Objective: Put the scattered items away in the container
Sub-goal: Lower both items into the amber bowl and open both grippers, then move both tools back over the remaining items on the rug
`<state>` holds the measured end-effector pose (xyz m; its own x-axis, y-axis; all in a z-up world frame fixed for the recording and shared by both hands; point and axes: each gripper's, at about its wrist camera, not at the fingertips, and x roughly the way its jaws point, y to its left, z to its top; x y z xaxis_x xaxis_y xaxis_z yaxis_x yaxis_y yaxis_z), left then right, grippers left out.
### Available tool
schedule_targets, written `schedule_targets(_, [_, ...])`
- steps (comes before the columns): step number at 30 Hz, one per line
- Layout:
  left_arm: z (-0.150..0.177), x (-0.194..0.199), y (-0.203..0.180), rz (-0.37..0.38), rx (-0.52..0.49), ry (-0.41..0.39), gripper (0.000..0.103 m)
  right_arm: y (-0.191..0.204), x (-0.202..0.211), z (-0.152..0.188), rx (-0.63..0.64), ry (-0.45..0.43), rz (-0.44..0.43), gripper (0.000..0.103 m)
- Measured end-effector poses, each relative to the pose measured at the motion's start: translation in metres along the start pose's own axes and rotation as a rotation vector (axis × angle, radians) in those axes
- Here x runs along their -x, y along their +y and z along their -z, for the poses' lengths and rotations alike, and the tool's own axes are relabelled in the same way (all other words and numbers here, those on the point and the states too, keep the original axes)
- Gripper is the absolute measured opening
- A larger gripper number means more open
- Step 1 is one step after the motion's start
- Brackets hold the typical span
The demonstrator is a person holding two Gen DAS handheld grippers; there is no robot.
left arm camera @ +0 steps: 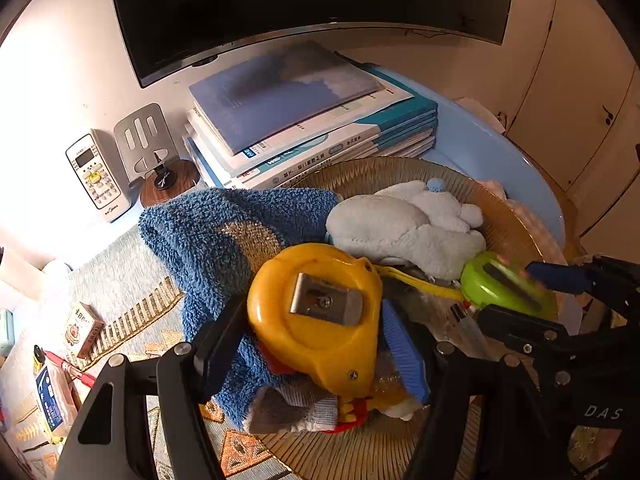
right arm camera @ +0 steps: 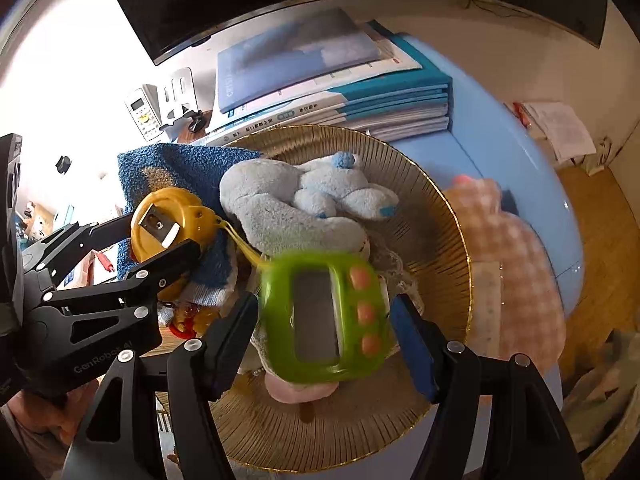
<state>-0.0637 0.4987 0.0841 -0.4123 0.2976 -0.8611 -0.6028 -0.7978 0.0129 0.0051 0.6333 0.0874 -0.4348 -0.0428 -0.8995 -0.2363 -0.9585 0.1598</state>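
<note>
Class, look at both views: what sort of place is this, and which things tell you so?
Probably a home living room or bedroom: a dark screen on the wall, an air-conditioner remote, and stacked books.

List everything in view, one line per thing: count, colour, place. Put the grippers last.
tape measure: 1, yellow, between the left gripper's fingers, above the towel
green timer: 1, lime with orange buttons, blurred, between the right gripper's fingers over the dish
plush toy: 1, pale blue-white, in the dish
towel: 1, blue, draped over the dish's left edge
dish: 1, amber ribbed glass, centre
books: a stack, blue and white, behind the dish
remote control: 1, white, far left
checked cloth: 1, pink, right of the dish
left hand-held gripper: 1, black, around the tape measure
right hand-held gripper: 1, black, astride the timer
</note>
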Motion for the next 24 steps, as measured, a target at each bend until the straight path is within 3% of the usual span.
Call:
schedule_targets(8, [0.015,0.037,0.004,0.024,-0.02,-0.035,0.072,0.026,0.034,0.01,0.06,-0.084,0.05,0.077])
schedule_targets(12, [0.036,0.062,0.027,0.03,0.016,-0.04,0.074,0.055,0.051,0.014,0.113,-0.115,0.035,0.084])
schedule_targets(18, [0.098,0.094,0.09,-0.026,0.174,0.024,0.079,0.131,0.059,0.025,0.289,-0.117,-0.023,0.092])
schedule_targets(20, [0.123,0.102,0.116,-0.062,0.243,0.05,0.079,0.162,0.06,0.032,0.356,-0.119,-0.083,0.097])
schedule_targets(22, [0.148,0.109,0.142,-0.1,0.319,0.075,0.079,0.195,0.052,0.039,0.406,-0.067,-0.154,0.101])
schedule_targets(24, [0.172,0.114,0.168,-0.132,0.398,0.095,0.079,0.229,0.031,0.045,0.425,0.039,-0.184,0.101])
